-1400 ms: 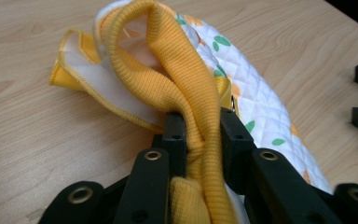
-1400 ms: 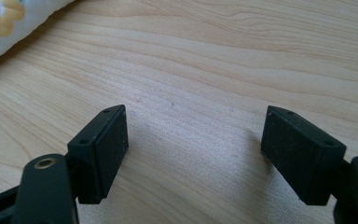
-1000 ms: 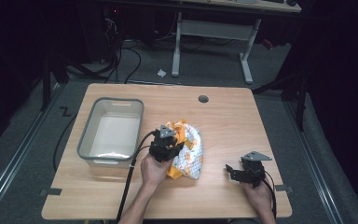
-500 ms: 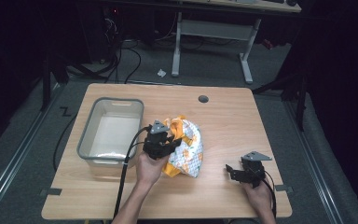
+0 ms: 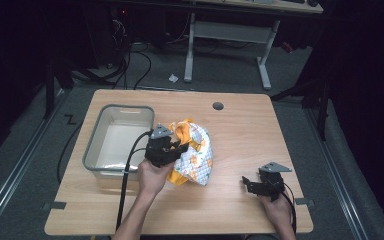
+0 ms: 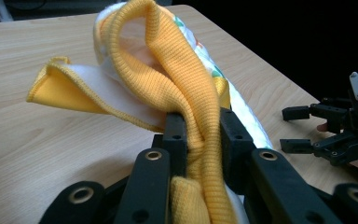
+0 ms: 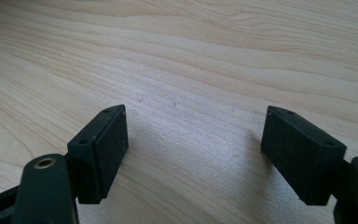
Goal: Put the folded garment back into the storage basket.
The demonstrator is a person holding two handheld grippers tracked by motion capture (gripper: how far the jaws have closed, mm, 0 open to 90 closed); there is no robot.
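The cloth (image 6: 168, 79) was a soft bundle: a ribbed yellow knit band, a fleecy white layer with a stitched yellow hem, and a white panel printed with small coloured shapes. The left gripper (image 6: 198, 135) had its jaws clamped on the knit band, which ran up between them and arched over the rest of the bundle ahead. From above, the bundle (image 5: 195, 152) lay crumpled just beyond that gripper (image 5: 172, 150), near the middle of the table (image 5: 240, 125), a smooth pale wood-grain top with rounded corners.

Just to that gripper's left stood a grey rectangular plastic bin (image 5: 117, 142) with a pale inner floor, its near wall close to the table's front edge.

The right gripper (image 7: 193, 149) sat low over bare wood, jaws spread wide with nothing between them. In the high view it (image 5: 260, 185) was well apart from the cloth, near the front right corner, with open tabletop ahead of it and to its left.
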